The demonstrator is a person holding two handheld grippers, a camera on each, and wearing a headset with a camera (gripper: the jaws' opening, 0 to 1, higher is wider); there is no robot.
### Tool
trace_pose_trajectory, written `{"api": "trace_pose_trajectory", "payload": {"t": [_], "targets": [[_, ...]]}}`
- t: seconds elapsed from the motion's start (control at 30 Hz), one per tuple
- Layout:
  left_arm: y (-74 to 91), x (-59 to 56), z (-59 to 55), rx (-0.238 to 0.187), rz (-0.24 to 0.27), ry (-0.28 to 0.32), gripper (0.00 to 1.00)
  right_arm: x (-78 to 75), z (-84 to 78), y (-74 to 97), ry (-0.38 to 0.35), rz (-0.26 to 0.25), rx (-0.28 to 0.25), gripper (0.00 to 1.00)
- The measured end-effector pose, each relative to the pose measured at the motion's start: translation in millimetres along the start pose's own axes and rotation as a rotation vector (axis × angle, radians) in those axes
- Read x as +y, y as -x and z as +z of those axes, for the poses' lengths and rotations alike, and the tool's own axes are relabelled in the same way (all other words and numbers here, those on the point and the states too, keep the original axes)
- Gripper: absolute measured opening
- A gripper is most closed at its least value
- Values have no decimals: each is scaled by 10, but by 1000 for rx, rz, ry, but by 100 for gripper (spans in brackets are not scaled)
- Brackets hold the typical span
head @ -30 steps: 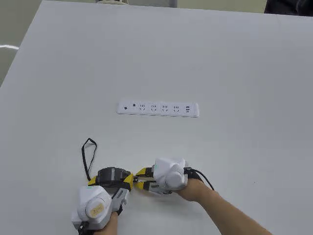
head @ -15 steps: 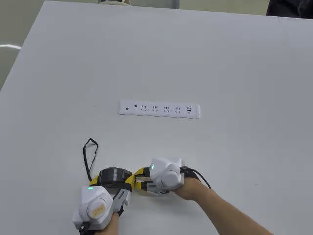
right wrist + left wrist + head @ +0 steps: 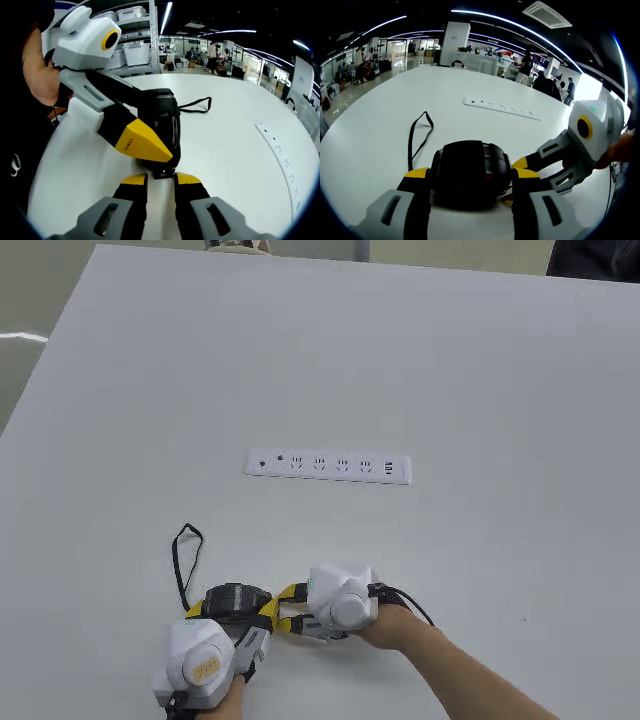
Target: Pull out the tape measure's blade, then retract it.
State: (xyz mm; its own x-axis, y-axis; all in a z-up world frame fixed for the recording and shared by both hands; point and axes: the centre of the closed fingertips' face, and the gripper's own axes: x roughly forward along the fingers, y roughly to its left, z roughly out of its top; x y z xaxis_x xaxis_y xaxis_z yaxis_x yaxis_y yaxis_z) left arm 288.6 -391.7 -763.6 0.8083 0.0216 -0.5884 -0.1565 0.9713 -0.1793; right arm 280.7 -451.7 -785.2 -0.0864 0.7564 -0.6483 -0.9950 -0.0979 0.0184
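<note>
Tape [image 3: 162, 115] and two grippers, blade not yet drawn.

Risks, as I judge them:
(a) The hook [image 3: 163, 173] is small. A pull that is off the blade's line could slip it out of my right tips, and the blade would snap back into the case.
(b) The case is rounded and held only at its flanks. The load of the pull could twist it or drag it out of the left jaws.
(c) On the return, letting go early would let the blade whip in.

Left gripper [image 3: 471, 172]: jaws wide, one yellow tip pressed on each side of the black case, which sits between them on the table [image 3: 450, 360].

Right gripper [image 3: 161, 182]: jaws drawn almost together. The hook fills the narrow gap at the tips, just ahead of them at the case's mouth, and appears pinched. The left gripper's near jaw lies just beyond my right tips, close to touching.
</note>
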Motion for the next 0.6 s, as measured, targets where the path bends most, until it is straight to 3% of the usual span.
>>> {"api": "trace_pose_trajectory", "payload": {"t": [0.27, 0.6], "targets": [[31, -67, 86, -10, -39, -103, 69, -23, -1, 101, -28, -38, -12, 29], [195, -196, 212, 1, -150, -250, 79, 14, 26, 327, -75, -111, -30, 39]]}}
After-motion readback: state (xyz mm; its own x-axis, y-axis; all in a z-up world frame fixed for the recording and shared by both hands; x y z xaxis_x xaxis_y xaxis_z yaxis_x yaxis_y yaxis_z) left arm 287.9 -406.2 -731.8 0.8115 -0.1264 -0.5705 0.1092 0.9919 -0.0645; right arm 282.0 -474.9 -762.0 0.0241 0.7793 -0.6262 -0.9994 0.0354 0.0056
